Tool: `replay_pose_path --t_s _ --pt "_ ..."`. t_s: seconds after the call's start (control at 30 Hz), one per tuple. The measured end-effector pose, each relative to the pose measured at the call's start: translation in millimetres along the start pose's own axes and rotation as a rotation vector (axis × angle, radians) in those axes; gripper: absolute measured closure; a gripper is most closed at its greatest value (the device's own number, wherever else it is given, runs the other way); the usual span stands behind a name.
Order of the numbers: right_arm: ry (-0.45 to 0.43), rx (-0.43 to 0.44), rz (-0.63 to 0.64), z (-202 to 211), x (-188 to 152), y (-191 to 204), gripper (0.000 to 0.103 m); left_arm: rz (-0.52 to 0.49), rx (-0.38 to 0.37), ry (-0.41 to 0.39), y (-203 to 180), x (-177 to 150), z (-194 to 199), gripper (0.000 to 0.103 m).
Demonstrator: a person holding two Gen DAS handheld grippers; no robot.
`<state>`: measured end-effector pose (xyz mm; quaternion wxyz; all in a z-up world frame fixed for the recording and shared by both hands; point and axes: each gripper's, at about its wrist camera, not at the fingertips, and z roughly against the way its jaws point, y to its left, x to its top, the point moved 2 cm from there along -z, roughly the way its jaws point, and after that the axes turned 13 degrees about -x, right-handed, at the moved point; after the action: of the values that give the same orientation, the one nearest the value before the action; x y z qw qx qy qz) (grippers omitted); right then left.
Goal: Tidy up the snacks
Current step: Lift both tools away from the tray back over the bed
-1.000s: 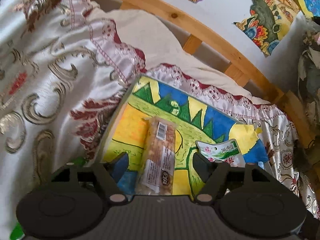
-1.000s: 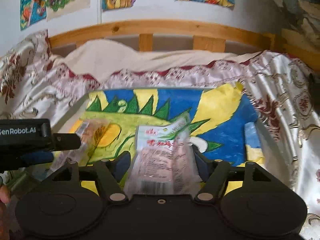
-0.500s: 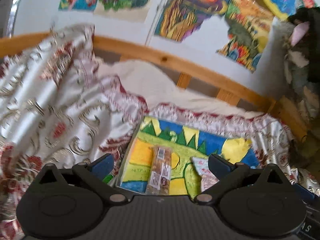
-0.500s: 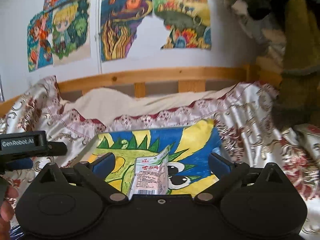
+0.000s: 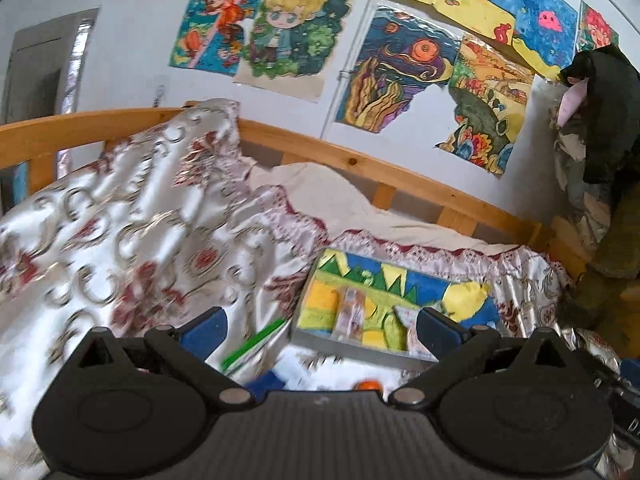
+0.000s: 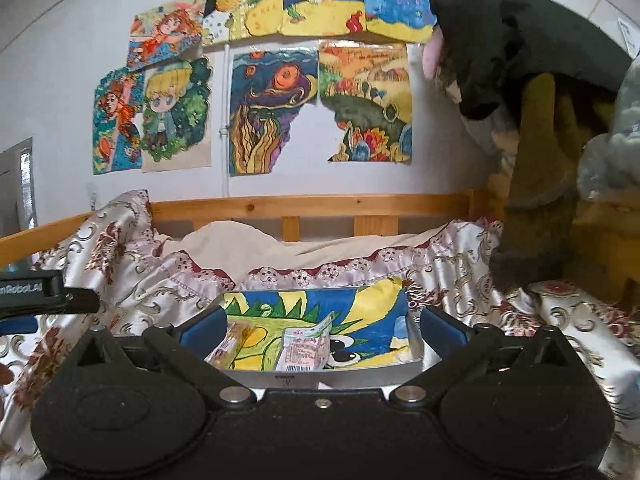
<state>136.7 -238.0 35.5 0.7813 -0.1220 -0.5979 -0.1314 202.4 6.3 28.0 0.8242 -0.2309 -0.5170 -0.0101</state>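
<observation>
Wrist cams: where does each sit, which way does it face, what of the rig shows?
Left wrist: on the left gripper, looking along its open fingers at the tray on the bed and the drawings on the wall.
Right wrist: on the right gripper, open, facing the tray squarely; the left gripper's body pokes in at the left edge.
Shared: tray, both snack packs, bed rail, drawings.

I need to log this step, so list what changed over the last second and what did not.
Both hand-held grippers opened and pulled up and back from the tray. The left hand-held gripper let go of the long snack bar; the right hand-held gripper, jaws just finishing opening, released the white snack packet. Both snacks lie in the tray as before; bedding and wall drawings are unchanged.
</observation>
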Motion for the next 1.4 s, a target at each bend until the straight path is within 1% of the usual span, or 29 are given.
replay_pose_path --t_s 0.13,0.37,0.57,0.73,0.9,1.03,1.4 --pt "0.001 0.006 -0.008 29.9 -5.9 -9.6 0.001 -0.038 0.006 0.010 -5.1 -15.6 32.3 0.000" --pt "0.020 0.014 0.004 73.2 -20.1 -17.3 0.001 -0.121 0.020 0.031 -23.4 -41.4 73.4 0.000" --pt "0.066 0.022 0.006 102.0 -32.4 -22.1 0.001 -0.122 0.057 0.064 -24.5 -56.9 95.3 0.000" --pt "0.108 0.014 0.029 120.3 -40.3 -23.7 0.001 -0.135 0.082 0.092 -25.4 -67.9 108.2 0.000" --pt "0.179 0.003 0.040 134.3 -53.8 -25.9 0.001 -0.141 0.098 0.135 -24.7 -79.6 115.9 0.000" --pt "0.204 0.001 0.046 142.4 -60.1 -26.3 0.001 -0.132 0.098 0.169 -23.3 -87.5 119.6 0.000" --pt "0.259 0.001 0.109 147.6 -73.5 -18.2 0.001 -0.173 0.135 0.209 -25.3 -99.6 128.2 0.000"
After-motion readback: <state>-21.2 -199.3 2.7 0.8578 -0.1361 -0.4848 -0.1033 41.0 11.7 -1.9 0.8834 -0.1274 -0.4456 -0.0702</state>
